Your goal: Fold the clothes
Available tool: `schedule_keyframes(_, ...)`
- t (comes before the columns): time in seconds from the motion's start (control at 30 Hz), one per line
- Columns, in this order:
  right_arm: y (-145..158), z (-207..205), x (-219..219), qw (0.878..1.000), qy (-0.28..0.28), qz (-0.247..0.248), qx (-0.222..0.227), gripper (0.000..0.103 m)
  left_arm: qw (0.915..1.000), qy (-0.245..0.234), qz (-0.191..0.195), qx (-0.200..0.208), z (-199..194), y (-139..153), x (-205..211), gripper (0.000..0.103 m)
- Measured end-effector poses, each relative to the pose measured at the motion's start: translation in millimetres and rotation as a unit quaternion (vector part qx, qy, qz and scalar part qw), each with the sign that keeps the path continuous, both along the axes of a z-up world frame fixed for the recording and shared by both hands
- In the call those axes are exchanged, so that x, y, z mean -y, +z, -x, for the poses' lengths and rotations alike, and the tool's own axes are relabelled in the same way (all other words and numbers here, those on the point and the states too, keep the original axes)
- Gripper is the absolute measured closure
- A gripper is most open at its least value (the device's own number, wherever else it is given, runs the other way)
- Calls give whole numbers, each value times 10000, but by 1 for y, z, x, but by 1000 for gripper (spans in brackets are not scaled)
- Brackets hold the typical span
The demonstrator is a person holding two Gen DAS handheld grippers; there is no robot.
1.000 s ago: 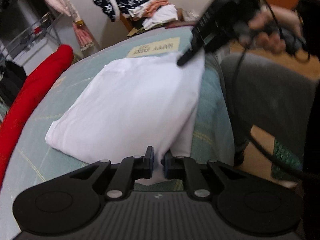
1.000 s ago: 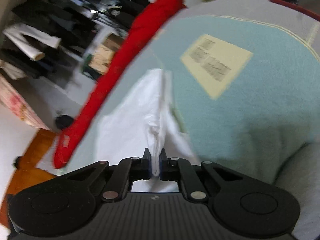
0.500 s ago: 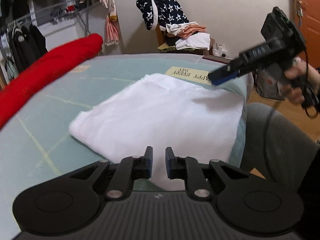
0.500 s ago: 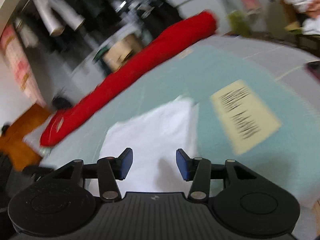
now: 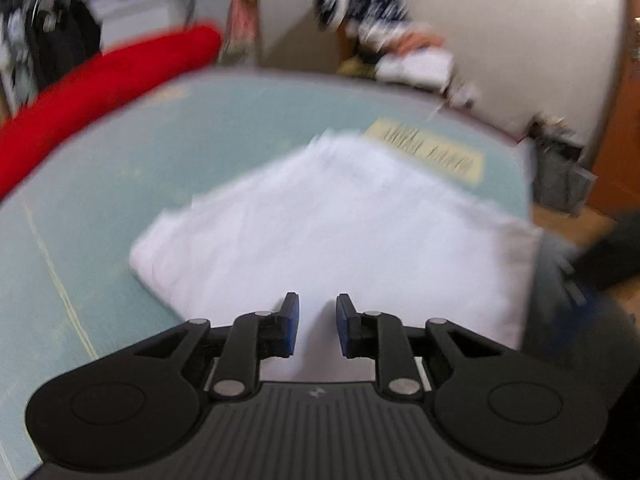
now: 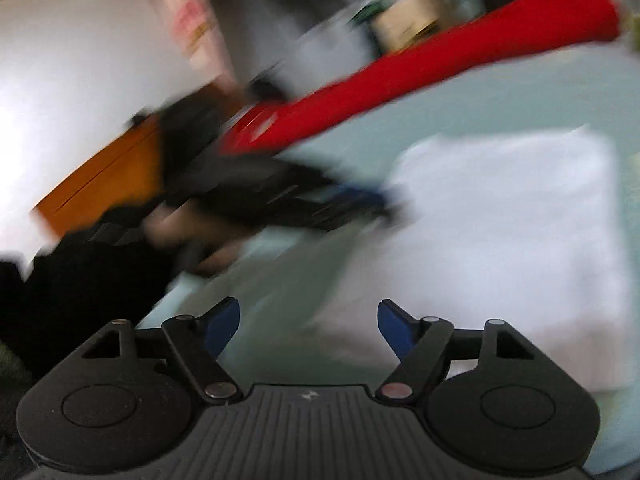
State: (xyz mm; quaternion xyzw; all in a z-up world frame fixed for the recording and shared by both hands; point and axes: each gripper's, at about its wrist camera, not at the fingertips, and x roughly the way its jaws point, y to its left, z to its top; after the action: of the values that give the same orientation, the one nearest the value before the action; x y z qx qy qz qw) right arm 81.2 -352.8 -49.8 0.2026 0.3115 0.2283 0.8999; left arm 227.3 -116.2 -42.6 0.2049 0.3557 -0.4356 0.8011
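A: Where's the folded white cotton garment (image 5: 340, 232)?
B: Flat on the pale blue-green bed cover (image 5: 120, 168), beside the long red bolster (image 5: 96, 84); all motion-blurred.
A: The hand-held grippers?
B: Left hand-held gripper (image 5: 317, 322) slightly parted, empty, over the near edge. Right hand-held gripper (image 6: 309, 322) wide apart, empty.

Left gripper (image 5: 317, 322) fingers slightly parted; right gripper (image 6: 309, 330) fingers wide

Both wrist views look close and low over the same folded white garment (image 5: 340, 224), from different sides.
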Motion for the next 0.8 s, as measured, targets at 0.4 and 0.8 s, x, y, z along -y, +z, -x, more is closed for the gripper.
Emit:
schedule_keyframes(0.4, -29, -22, -77, 9920, 1187, 151, -412, 15, 9979, 300, 291, -490, -15, -10, 1, 82)
schedule_keyframes(0.8, 0, 19, -36, 9971, 567, 464, -186, 12, 9985, 205, 499, -116, 20, 17, -27, 77)
